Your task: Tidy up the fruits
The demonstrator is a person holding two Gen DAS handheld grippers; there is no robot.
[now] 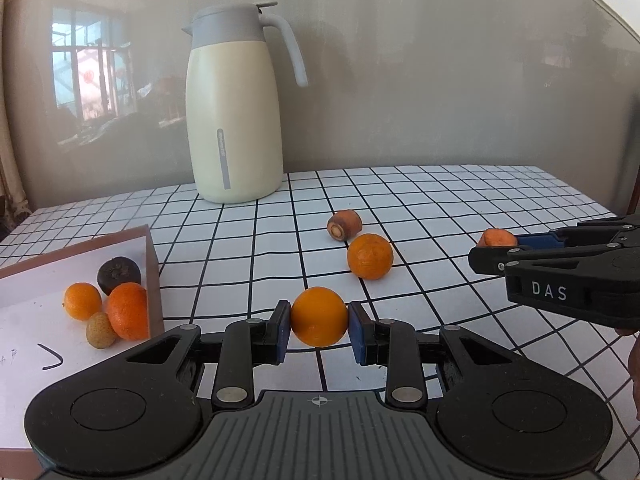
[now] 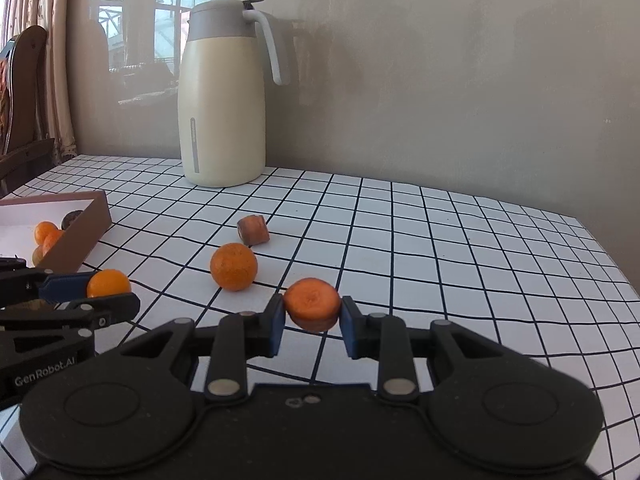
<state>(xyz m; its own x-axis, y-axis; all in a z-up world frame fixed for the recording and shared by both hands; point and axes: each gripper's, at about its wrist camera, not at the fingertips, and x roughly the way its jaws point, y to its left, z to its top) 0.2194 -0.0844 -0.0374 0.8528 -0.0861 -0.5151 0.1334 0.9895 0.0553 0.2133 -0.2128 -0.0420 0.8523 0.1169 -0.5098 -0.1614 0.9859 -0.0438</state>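
My left gripper (image 1: 319, 330) is shut on a small smooth orange (image 1: 319, 316), held just above the checked tablecloth; the right wrist view shows that gripper (image 2: 110, 294) and orange (image 2: 108, 283) at the left. My right gripper (image 2: 312, 320) is shut on a carrot chunk (image 2: 312, 306), cut face up; the left wrist view shows this gripper (image 1: 494, 248) and carrot chunk (image 1: 497, 237) at the right. A loose orange (image 1: 370, 256) (image 2: 234, 266) and another carrot piece (image 1: 345, 225) (image 2: 253, 230) lie on the table between the grippers and the jug.
A shallow brown box (image 1: 154, 264) (image 2: 94, 216) at the left holds two oranges, a dark fruit and a small tan fruit. A cream and grey thermos jug (image 1: 236, 120) (image 2: 222, 96) stands at the back near the wall. The table's right edge (image 2: 600, 248) drops off.
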